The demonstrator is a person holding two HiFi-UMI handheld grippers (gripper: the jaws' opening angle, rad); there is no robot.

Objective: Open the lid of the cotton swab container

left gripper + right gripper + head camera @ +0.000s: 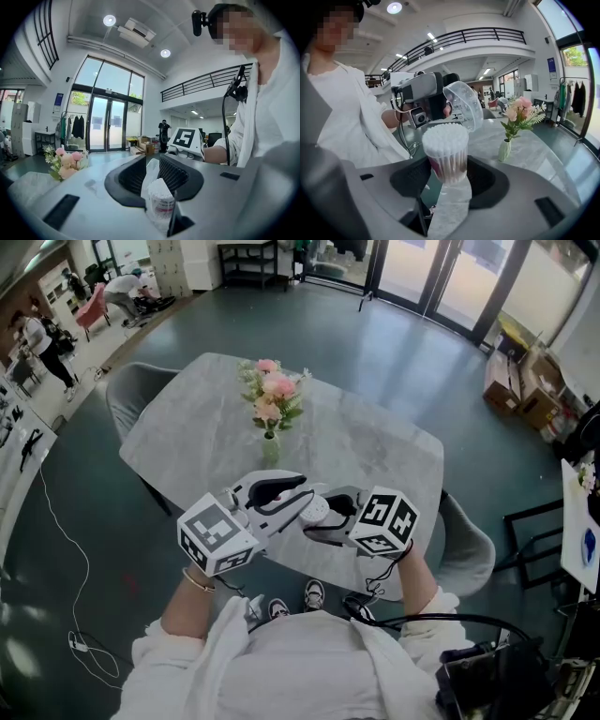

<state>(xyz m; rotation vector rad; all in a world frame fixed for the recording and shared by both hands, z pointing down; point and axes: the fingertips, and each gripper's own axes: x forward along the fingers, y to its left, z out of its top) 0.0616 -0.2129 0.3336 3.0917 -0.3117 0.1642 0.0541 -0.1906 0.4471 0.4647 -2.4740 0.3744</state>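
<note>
Jaws of the right gripper are clamped on the lower half of the cotton swab container, holding it upright in the air over the near edge of the bench. Just beyond it, the left gripper has its jaws pinched on the thin rim of the lid, which is already off and tilted above the cup.

That edge grip looks slight: a twist could let the lid slip out and drop. With the top uncovered, tipping the cup would spill swabs.

It is a clear plastic cup with a pinkish label, packed with white-tipped swabs; the lid is a clear dome. Farther off stands a vase of flowers.
</note>
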